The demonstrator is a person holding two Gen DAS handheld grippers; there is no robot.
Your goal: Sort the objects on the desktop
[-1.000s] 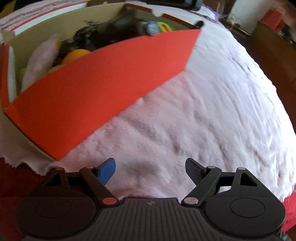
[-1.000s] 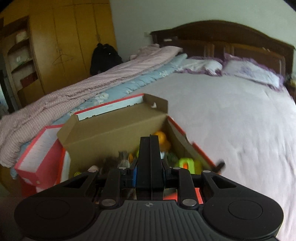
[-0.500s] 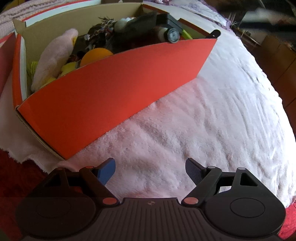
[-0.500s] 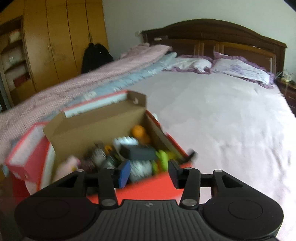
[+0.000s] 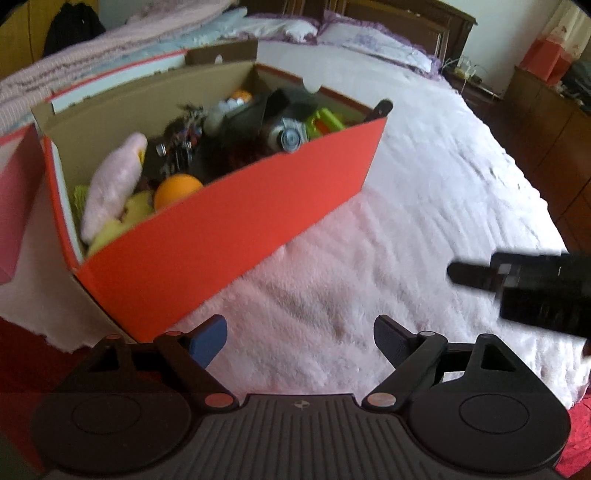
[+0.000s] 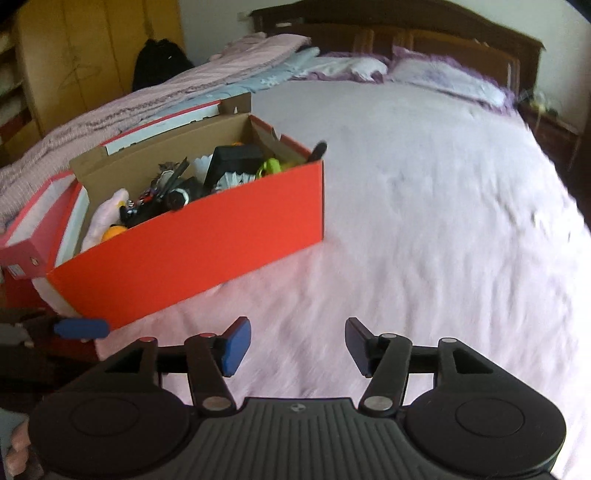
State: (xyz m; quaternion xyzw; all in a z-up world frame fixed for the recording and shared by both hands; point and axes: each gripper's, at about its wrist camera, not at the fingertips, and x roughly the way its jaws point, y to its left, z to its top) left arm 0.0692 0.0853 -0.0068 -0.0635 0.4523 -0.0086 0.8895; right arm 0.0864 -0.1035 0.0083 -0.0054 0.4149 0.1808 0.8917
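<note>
Two sets of fingers are hanging over the bed, both carrying nothing. My left gripper (image 5: 300, 341) is holding its fingers wide apart, only fuzzy blanket (image 5: 406, 229) showing between the blue pad and the black one. My right gripper (image 6: 297, 345) has just been opening its fingers; they are standing apart now, nothing between them. The right gripper is also showing in the left view as a blurred black block (image 5: 524, 288) at the right edge.

The blanket is looking like pale pink, short-pile fleece, rumpled into shallow ridges. The shoebox (image 6: 207, 236) is sitting on it, up and left of both grippers: rectangular cardboard, smooth red-orange outside, raw brown inside, lid flap (image 6: 162, 125) standing open at the back. It is packed with mixed objects: a soft pink plush (image 5: 110, 184) leaning against the left end wall, a smooth orange ball (image 5: 177, 188) just beside it at the near wall, a matte black boxy case (image 6: 232, 160) toward the back, lime-green plastic pieces (image 5: 327, 120) at the right end, a tangle of small dark metal parts (image 5: 181, 144) in the middle. A black handle-like tip (image 6: 318, 149) is poking over the right corner.

A second red box (image 6: 33, 229) is lying left of the shoebox, touching or nearly so. Dark wood headboard (image 6: 406, 33) and pillows (image 6: 443, 75) are sitting far behind.
</note>
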